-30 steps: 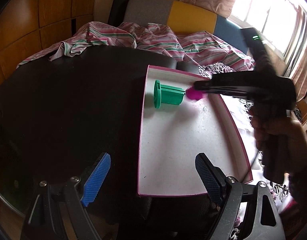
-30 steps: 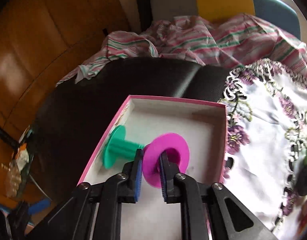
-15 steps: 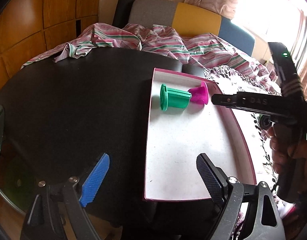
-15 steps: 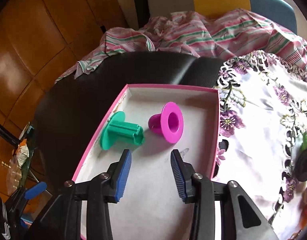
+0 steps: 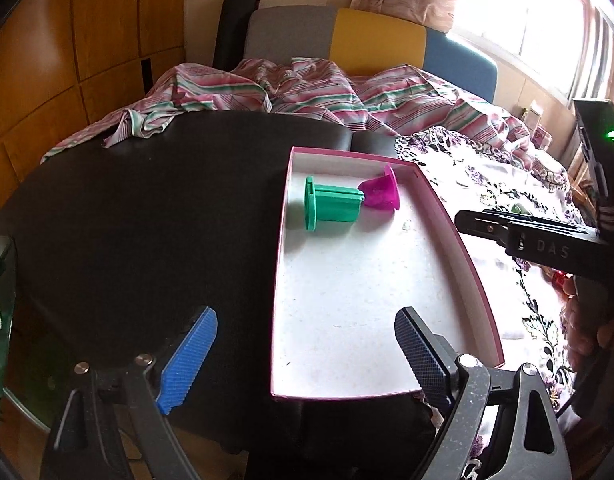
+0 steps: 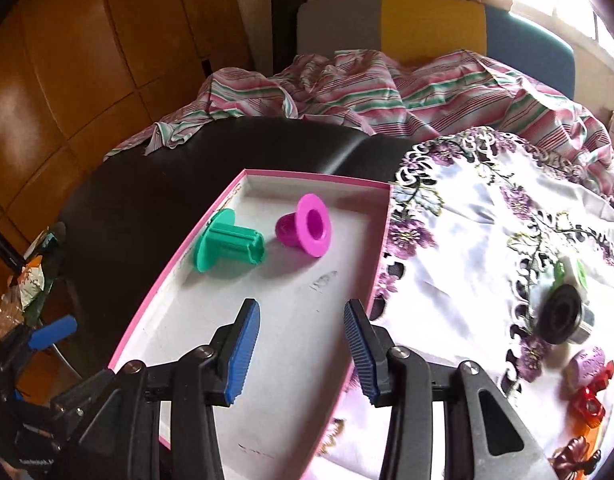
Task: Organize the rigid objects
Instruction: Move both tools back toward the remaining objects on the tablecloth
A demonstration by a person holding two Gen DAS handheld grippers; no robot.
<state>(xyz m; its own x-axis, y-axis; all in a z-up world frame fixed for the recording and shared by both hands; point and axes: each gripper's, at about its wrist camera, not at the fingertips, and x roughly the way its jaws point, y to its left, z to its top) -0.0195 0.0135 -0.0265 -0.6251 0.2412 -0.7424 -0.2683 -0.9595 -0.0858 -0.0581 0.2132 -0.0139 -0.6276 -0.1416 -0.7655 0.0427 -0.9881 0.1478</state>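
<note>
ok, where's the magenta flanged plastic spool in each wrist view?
Left wrist: magenta flanged plastic spool lies upper centre-right, at the far end of the pink-rimmed white tray, flange pointing away.
Right wrist: same spool sits just above centre, open flange toward the camera.
Shared landmark: green flanged plastic spool, immediately left of it in both views.

Striped bedding (image 6: 387, 92) rumpled behind black table (image 5: 147, 220); wood-panelled wall (image 6: 87, 60) left.

Left tool (image 5: 303, 354) and right tool (image 6: 303, 346) both gape empty; right hand (image 5: 587, 332) seemingly grips its handle.
</note>
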